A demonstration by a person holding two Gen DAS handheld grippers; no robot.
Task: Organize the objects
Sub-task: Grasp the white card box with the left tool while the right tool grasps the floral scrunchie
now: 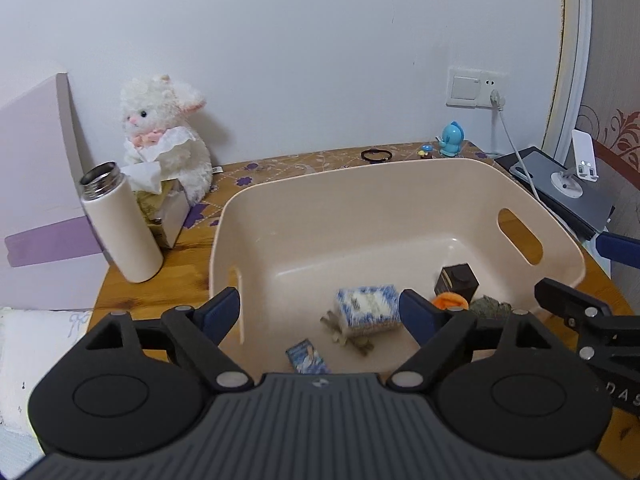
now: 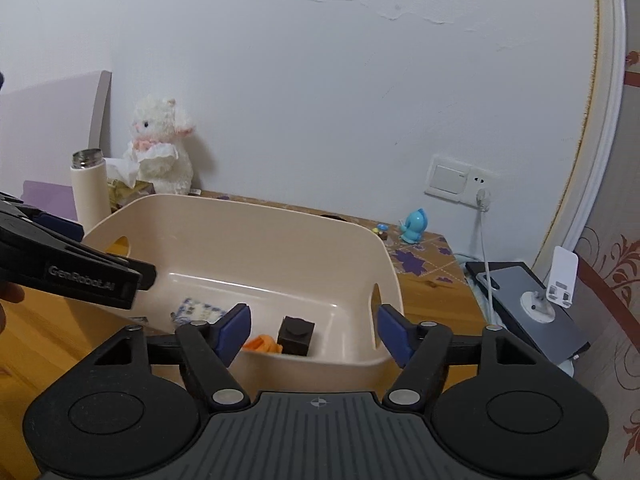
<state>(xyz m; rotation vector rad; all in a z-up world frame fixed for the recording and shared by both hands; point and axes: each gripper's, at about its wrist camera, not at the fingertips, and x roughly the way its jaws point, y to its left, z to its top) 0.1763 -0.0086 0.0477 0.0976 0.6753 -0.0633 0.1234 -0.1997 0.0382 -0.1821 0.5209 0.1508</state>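
Beige bin (image 1: 400,216) sits dead ahead of both tongs, with a blue pack (image 1: 368,310), dark cube (image 1: 456,280), orange piece (image 1: 450,300) and small card (image 1: 308,358) already inside. Your left tongs (image 1: 320,312) and right tongs (image 2: 314,330) hang spread wide, holding nothing, over its near rim. Lift clear before you swing out, and keep the two apart. For the next item, reach left of the bin towards the flask (image 1: 120,224); grip low, it's topless. "GenRobot.AI" reads on the left tongs' side; "DAS" shows on the right's.

Cream basket (image 1: 400,184) holds blue-white packet (image 1: 368,310), dark box (image 1: 456,280), orange piece (image 1: 450,302); small card (image 1: 308,358)
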